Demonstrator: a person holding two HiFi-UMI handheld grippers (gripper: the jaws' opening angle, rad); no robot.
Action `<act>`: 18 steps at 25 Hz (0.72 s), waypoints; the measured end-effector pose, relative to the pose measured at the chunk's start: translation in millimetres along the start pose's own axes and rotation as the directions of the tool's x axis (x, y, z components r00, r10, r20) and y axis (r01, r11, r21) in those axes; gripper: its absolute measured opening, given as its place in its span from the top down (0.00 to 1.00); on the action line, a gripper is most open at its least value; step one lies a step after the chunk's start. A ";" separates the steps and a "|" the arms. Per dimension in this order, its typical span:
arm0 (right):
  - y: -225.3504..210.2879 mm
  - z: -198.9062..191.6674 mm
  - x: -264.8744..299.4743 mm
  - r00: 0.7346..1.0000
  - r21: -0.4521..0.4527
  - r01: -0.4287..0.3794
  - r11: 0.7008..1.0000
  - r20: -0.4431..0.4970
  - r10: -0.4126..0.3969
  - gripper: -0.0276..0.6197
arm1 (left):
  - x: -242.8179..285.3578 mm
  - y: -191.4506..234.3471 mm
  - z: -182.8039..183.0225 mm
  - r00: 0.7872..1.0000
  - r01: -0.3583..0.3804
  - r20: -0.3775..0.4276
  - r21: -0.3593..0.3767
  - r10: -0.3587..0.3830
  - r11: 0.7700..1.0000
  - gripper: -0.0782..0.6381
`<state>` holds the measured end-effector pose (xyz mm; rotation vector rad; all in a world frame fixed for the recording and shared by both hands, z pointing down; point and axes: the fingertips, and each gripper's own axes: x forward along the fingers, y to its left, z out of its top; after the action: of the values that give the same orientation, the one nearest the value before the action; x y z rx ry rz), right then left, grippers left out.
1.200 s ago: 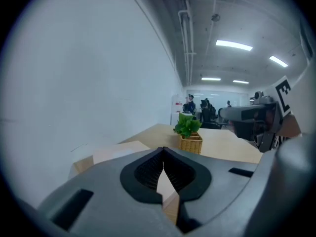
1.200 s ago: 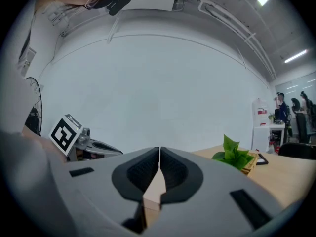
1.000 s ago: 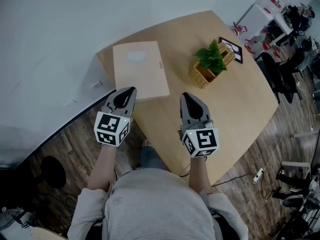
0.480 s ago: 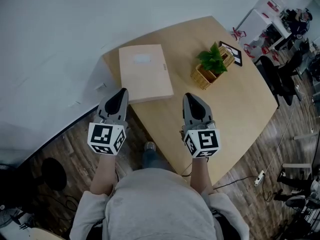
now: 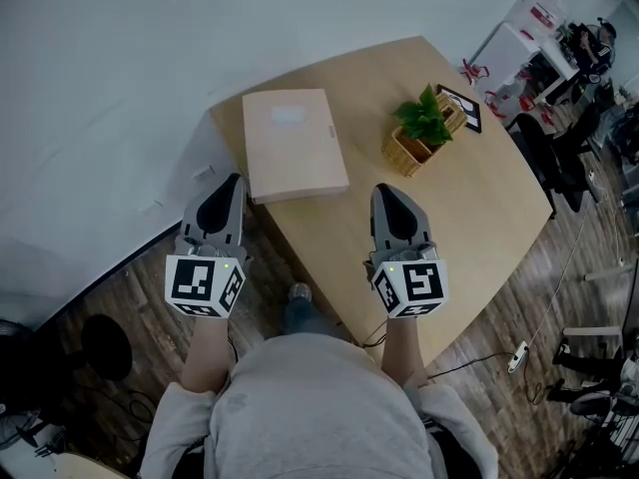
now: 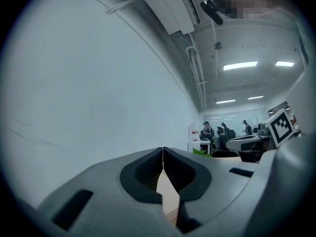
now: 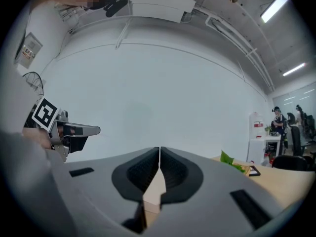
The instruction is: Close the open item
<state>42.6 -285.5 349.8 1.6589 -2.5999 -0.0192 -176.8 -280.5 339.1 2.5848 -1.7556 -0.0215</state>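
Both grippers shut & empty, box ahead btwn them.
Flat tan box lies on table just fwd of the jaws, long axis running away from the person, slightly slanted. L gripper tip is just beside its near-left corner, off the table edge. R gripper is a bit further off, by the near-right corner. Its lid prob. already flat down, seam too small to tell. Vs 1 s ago: L gripper pulled back & left off the box corner; R approx. same.
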 end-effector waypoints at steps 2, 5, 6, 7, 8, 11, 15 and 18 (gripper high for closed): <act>3.9 2.8 -3.9 1.000 -0.002 0.000 1.000 0.006 0.000 0.94 | -8.0 2.2 4.4 1.000 -0.012 0.014 0.001 0.012 1.000 0.88; 9.1 6.9 -11.8 1.000 -0.004 0.002 1.000 0.016 -0.002 0.94 | -21.2 4.1 12.0 0.999 -0.029 0.043 -0.014 0.029 0.999 0.88; 10.3 8.2 -14.7 1.000 -0.004 0.004 1.000 0.020 -0.004 0.94 | -25.6 4.4 14.5 0.998 -0.035 0.053 -0.018 0.036 0.999 0.88; 11.3 9.8 -17.6 1.000 -0.004 0.007 1.000 0.024 -0.007 0.94 | -30.2 4.8 17.1 0.997 -0.042 0.063 -0.020 0.043 0.999 0.88; 12.6 11.7 -20.4 1.000 -0.004 0.009 1.000 0.029 -0.009 0.94 | -34.9 5.4 19.5 0.996 -0.049 0.071 -0.021 0.050 0.999 0.88; 18.2 18.3 -29.3 0.999 -0.006 0.015 1.000 0.045 -0.014 0.94 | -50.0 8.1 24.2 0.994 -0.069 0.085 -0.022 0.071 0.997 0.88; 29.9 26.5 -43.9 0.997 -0.011 0.016 1.000 0.070 -0.015 0.94 | -70.5 7.8 27.4 0.993 -0.079 0.089 -0.017 0.080 0.997 0.88; 37.5 32.6 -53.2 0.996 -0.014 0.019 1.000 0.086 -0.018 0.94 | -82.9 5.2 30.9 0.992 -0.081 0.094 -0.006 0.082 0.997 0.88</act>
<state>29.2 -222.1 316.6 1.7147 -2.6389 -0.1132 -212.9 -205.5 308.5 2.5483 -1.8895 -0.1459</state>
